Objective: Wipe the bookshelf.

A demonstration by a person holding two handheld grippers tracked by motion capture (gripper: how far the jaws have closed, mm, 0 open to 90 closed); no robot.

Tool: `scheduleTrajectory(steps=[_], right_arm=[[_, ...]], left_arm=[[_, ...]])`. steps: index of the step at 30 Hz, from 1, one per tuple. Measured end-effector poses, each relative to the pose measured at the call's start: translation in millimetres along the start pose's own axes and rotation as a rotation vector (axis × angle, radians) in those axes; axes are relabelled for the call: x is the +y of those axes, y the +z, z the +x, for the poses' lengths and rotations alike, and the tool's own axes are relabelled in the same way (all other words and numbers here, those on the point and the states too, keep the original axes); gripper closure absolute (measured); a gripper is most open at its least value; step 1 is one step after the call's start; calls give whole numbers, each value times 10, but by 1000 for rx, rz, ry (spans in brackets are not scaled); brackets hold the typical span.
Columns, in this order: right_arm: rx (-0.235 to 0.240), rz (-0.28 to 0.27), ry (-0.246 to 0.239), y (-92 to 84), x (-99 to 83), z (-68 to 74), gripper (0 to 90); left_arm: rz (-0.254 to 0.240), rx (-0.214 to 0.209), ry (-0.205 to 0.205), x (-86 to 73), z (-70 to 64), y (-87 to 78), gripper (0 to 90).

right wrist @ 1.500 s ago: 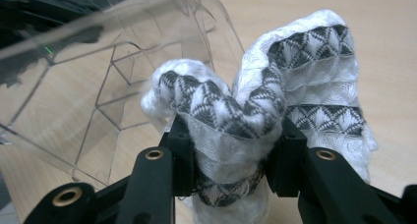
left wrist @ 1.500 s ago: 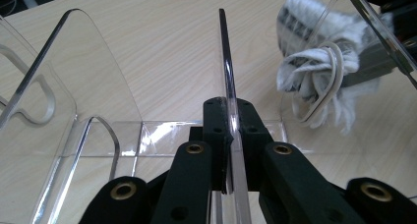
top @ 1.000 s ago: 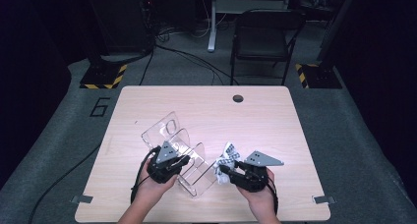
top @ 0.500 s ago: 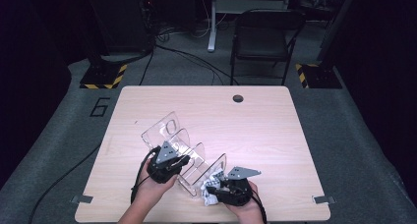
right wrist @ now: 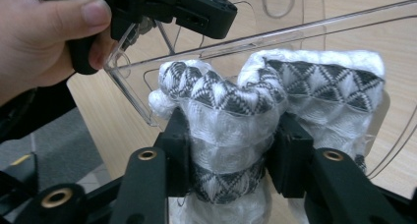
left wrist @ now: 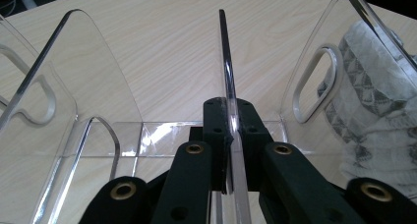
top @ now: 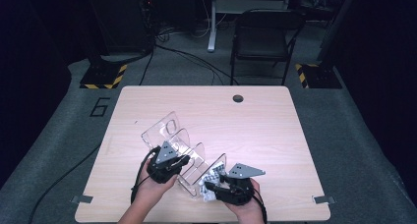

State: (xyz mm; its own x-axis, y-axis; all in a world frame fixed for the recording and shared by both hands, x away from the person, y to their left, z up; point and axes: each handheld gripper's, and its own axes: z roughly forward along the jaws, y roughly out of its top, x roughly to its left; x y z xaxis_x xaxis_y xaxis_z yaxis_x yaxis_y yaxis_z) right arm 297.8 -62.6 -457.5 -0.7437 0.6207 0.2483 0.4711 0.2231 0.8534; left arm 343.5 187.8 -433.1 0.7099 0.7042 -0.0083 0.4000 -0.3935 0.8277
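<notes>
Squeezing the rolled cloth [right wrist: 231, 135] between its pads, the right gripper [top: 216, 185] holds it at the clear rack's [top: 189, 153] end slot, while the left gripper [top: 169, 166] pinches a rack divider [left wrist: 227, 71].

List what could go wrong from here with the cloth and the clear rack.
1. The right gripper pinches the patterned cloth by one bunched fold; its jaws have just been opening, so the cloth may slip out before it sits in a slot.
2. The left gripper steadies the clear rack by one thin divider; a push from the cloth could tilt or slide the rack.
3. The rack's near end sits close to the table edge, so a shove might carry it off.
</notes>
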Motion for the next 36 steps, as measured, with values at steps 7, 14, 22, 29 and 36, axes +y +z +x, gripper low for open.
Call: scheduleTrajectory(steps=[7,14,22,29,36], right_arm=[[22,60,15,183,-243,-98,587],[33,132,57,326,-416,-198,597],[61,57,32,122,-126,-18,612],[74,19,0,80,-89,40,609],[47,138,3,299,-341,-49,608]], left_arm=[[0,4,-1,1,3,1,857],[2,1,-6,1,-1,0,857],[0,4,-5,1,2,2,857],[1,3,-5,1,2,1,857],[3,2,-6,1,0,1,857]])
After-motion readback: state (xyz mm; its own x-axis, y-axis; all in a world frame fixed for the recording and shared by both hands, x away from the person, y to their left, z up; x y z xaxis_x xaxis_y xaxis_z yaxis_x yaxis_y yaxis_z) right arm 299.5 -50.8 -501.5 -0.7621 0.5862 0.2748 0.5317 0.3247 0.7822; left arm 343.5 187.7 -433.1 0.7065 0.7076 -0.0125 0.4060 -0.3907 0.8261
